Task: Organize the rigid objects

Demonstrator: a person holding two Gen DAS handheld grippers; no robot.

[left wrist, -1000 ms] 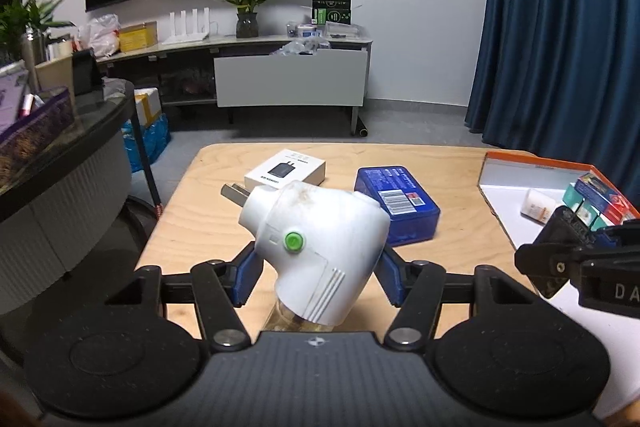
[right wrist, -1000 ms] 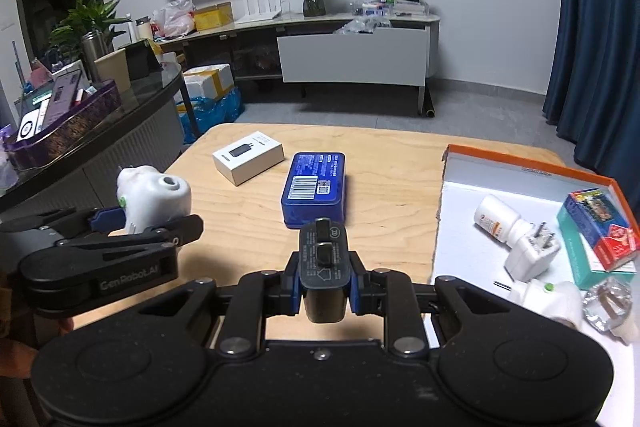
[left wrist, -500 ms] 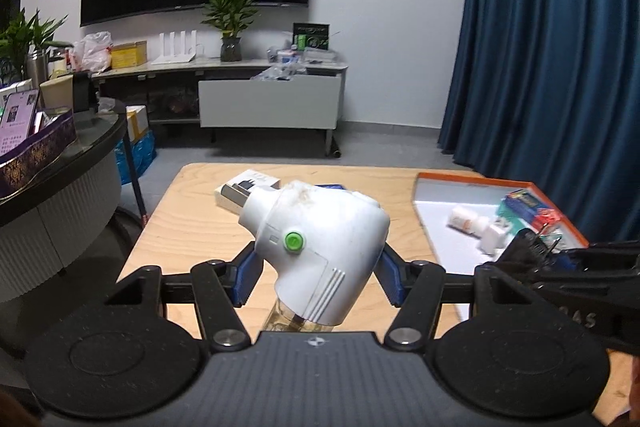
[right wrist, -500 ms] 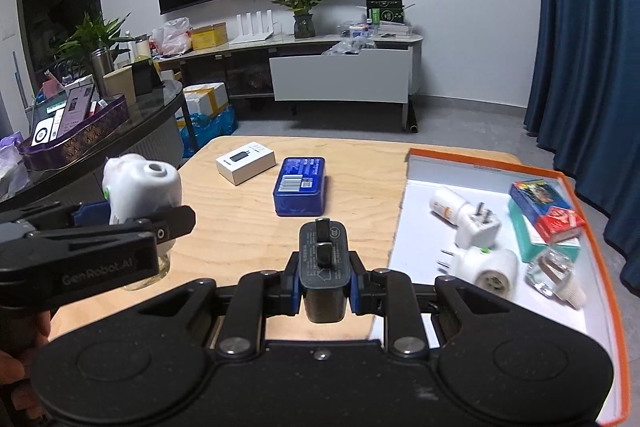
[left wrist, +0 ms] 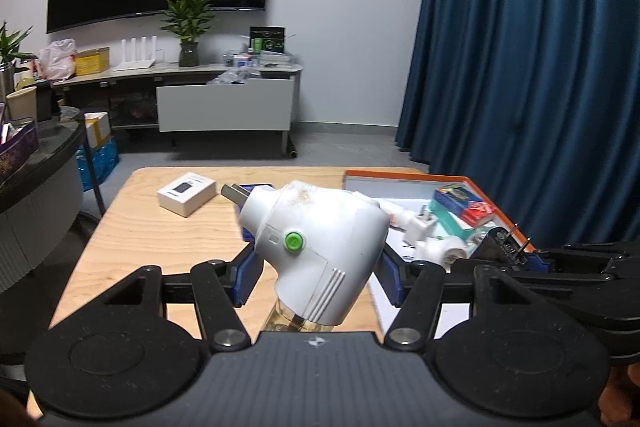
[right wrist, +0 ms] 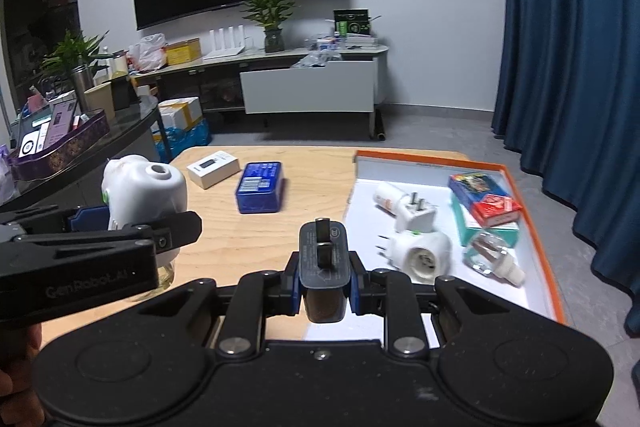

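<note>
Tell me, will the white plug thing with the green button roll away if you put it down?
Probably a little: the white plug-in device has a rounded body, so it may rock or tip. The clear bottle underneath looks fragile. Its hard shell seems stiff in the left gripper.

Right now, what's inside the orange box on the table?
The orange box holds white plugs, a clear bottle, a white tube and card packs. The black charger covers its near corner.

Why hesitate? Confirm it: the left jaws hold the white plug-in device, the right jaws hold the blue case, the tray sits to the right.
Not the blue case: the right wrist view shows it lying on the table. The right gripper holds a dark charger. The left gripper does hold the white plug-in device, and the tray sits right.
</note>
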